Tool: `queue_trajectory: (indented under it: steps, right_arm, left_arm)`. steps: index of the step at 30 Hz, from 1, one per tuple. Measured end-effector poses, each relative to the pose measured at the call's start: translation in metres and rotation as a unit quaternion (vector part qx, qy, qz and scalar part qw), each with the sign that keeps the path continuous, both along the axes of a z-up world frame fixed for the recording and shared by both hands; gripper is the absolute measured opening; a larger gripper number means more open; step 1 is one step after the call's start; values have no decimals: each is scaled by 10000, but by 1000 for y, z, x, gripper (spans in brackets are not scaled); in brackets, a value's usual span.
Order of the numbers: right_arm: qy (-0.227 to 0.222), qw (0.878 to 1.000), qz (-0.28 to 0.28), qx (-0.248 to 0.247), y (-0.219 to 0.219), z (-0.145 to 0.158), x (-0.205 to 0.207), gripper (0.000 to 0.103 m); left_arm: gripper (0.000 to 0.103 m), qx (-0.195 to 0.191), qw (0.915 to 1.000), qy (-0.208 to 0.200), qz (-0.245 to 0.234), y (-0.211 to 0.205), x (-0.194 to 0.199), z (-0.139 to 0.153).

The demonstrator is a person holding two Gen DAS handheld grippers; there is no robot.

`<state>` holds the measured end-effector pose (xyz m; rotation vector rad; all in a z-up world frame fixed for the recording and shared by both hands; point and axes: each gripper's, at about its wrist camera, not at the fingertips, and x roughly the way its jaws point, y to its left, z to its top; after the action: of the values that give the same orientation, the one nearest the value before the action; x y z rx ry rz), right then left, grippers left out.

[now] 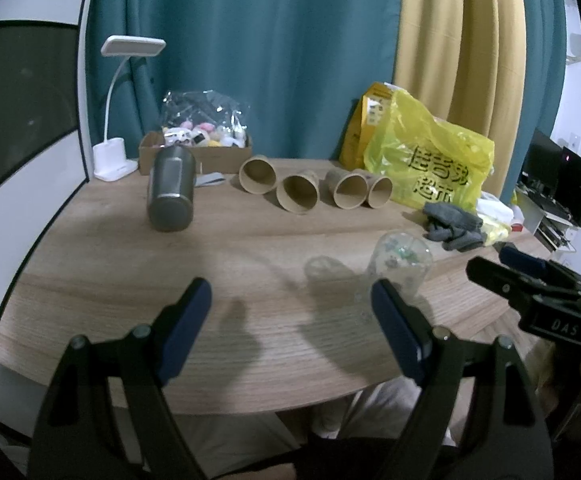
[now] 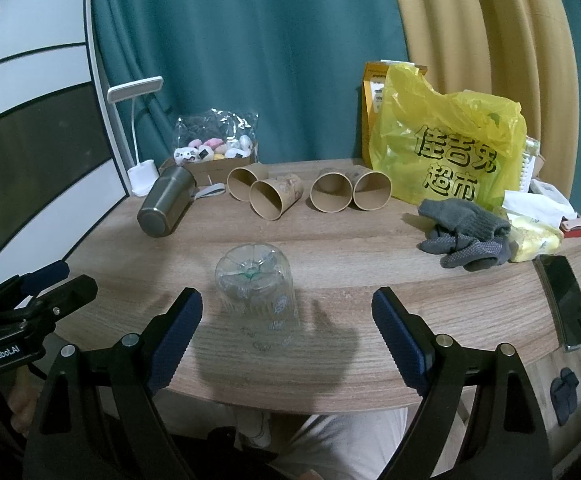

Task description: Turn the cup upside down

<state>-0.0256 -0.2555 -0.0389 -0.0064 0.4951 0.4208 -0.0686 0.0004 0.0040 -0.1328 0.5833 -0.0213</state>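
Standing base-up on the wooden worktop [image 2: 350, 264]: clear plastic cup [image 2: 256, 290], rim down, near the front edge. Right gripper [image 2: 286, 320] spread wide, clear of the cup. Left gripper [image 1: 290, 320] likewise spread, holding nothing. Lying on their sides farther back: four paper cups [image 2: 330, 192], steel tumbler [image 2: 166, 206].

4 brown paper cups [image 2: 266, 200] lying on sides, far side of table w/ mouths toward right gripper; 1 clear ribbed plastic cup [image 2: 256, 292] upside down just ahead of its fingers; 1 steel tumbler [image 2: 166, 206] far left; 1 yellow plastic bag [image 2: 446, 148] far right; 1 pr grey gloves [image 2: 464, 232].
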Motion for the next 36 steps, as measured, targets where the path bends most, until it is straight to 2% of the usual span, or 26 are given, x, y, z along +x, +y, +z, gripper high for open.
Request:
queue_trajectory:
  steps: [36]
  right_arm:
    - [-4, 10000, -10, 6, 1, 0, -2, 89]
  left_arm:
    - [84, 42, 10000, -37, -44, 0, -2, 1]
